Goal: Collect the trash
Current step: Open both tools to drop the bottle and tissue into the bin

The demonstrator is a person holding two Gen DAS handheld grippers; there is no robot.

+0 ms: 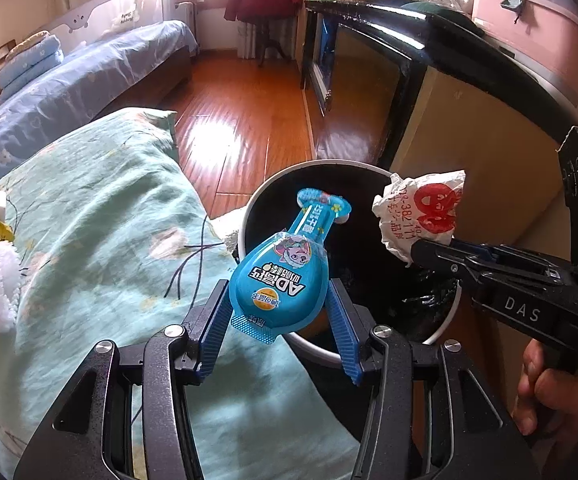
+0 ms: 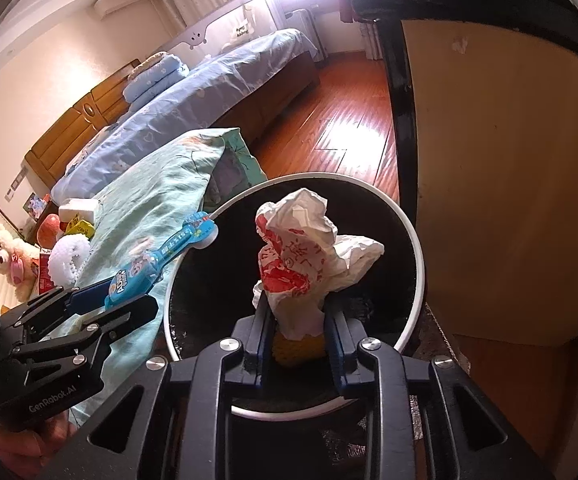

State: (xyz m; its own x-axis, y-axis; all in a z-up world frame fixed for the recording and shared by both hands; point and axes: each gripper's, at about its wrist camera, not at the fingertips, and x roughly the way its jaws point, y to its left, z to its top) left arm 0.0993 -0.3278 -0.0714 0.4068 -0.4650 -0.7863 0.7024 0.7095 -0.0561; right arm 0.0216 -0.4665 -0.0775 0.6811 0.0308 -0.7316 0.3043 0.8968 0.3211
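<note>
Left wrist view: green floral bedding [image 1: 89,208] fills the left side, and beside it on the wooden floor stands a white-rimmed bin [image 1: 447,322] with a black liner. Over its mouth the left gripper [image 1: 279,304] clamps a blue snack pouch [image 1: 279,280] by its wide end — neck pointing away. The right gripper [image 2: 299,320] is closed on a crumpled red-printed paper wrapper [image 2: 309,256], also above the bin.

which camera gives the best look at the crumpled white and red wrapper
The right wrist view: the crumpled wrapper stands centred, pinched in the right hand-held gripper over the trash bin. The left wrist view shows it only side-on near the right edge.
</note>
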